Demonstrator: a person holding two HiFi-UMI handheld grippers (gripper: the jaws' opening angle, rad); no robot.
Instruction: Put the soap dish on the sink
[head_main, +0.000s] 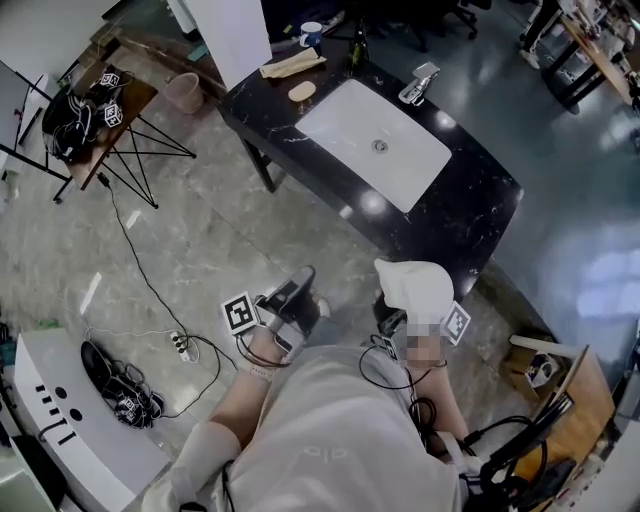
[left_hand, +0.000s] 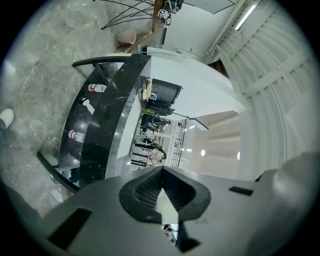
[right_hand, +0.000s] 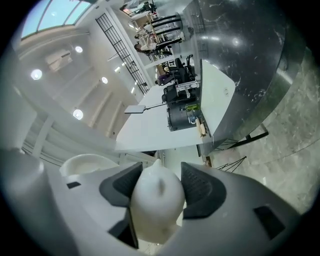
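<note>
In the head view a white soap dish (head_main: 418, 286) is clamped in my right gripper (head_main: 400, 303), held near the black counter's (head_main: 470, 215) near corner. The right gripper view shows the same white soap dish (right_hand: 156, 197) pinched between both dark pads. My left gripper (head_main: 298, 284) floats to its left over the floor, shut with nothing in it; in the left gripper view the left gripper (left_hand: 161, 194) has its pads together. Ahead, the white sink basin (head_main: 375, 140) is set in the counter, with a chrome faucet (head_main: 420, 82) behind it.
A bar of soap (head_main: 302, 90), a wooden tray (head_main: 292, 65) and a cup (head_main: 311, 33) sit at the counter's far left end. A folding stand (head_main: 105, 125) with cables, a pink bin (head_main: 185, 92), a power strip (head_main: 181, 346) and a white machine (head_main: 60, 420) stand at left.
</note>
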